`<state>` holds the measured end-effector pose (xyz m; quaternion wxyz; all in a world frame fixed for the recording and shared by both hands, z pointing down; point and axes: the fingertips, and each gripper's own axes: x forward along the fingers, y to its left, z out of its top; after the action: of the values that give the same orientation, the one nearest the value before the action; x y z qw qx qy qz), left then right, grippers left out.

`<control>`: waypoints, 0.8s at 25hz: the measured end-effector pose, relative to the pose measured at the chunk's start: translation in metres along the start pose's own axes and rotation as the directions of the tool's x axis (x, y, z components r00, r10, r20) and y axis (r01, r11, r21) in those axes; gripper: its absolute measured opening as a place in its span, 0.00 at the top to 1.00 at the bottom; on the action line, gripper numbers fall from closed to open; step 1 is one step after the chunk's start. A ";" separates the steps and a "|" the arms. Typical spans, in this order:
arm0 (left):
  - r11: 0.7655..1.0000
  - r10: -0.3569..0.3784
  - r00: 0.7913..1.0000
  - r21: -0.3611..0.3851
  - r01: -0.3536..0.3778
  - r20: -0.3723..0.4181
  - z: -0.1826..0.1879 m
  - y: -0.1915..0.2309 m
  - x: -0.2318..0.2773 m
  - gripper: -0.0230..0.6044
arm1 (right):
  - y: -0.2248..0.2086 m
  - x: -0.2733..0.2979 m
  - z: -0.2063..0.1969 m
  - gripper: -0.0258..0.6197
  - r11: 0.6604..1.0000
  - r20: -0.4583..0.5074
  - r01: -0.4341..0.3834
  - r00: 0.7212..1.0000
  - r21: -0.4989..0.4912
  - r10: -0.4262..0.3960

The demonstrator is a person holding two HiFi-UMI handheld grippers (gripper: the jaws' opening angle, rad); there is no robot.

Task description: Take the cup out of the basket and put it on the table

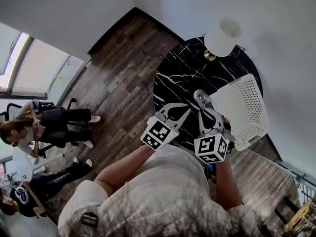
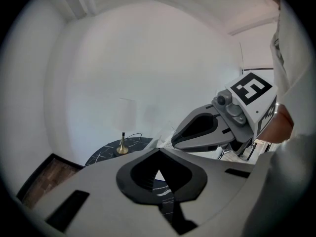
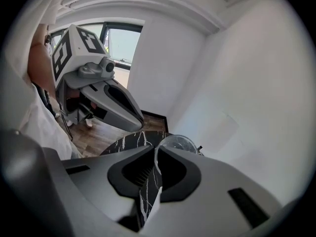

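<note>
Plainly, the cup [image 1: 200, 97] is out of the basket [image 1: 247, 107] and held by the right gripper [image 1: 203, 104] over the round black marble counter [image 1: 182, 73], just beside the basket's left wall. It is a clear, see-through cup with a round rim, and the counter's white veins show through its wall. In the right gripper view the cup [image 3: 178, 144] sits just past the fingertips, with the two fingers closed on a thin strip of its rim, one inside and one outside. Whether its base touches the counter cannot be told.

The left gripper [image 1: 183, 113] hangs alongside, to the left of the right one, above the counter's near edge. In its own view the left gripper [image 2: 158, 152] has its fingers drawn together at the tips with nothing between them.

The white perforated basket stands at the counter's right edge. A lamp [image 1: 222, 36] with a white shade and a brass base stands at the far edge. Beyond the counter's left edge, people sit on chairs on the wooden floor [image 1: 123, 68].
</note>
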<state>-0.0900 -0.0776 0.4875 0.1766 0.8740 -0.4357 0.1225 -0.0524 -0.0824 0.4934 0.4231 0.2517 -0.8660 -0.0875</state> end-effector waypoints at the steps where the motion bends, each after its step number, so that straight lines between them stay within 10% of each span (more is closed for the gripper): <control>1: 1.000 -0.002 1.000 -0.003 0.002 -0.006 -0.004 0.002 0.001 0.95 | 0.003 0.005 -0.002 0.92 1.000 -0.012 -0.009 1.000 -0.013 0.009; 20: 0.993 -0.086 0.970 -0.093 0.066 -0.227 -0.118 0.040 0.047 0.95 | 0.065 0.127 -0.085 0.92 0.959 -0.270 -0.247 0.941 -0.137 0.204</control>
<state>-0.1010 -0.0845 0.6204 0.2675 0.8616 -0.3834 0.1979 -0.0754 -0.0861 0.6577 0.5570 0.1227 -0.8177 -0.0785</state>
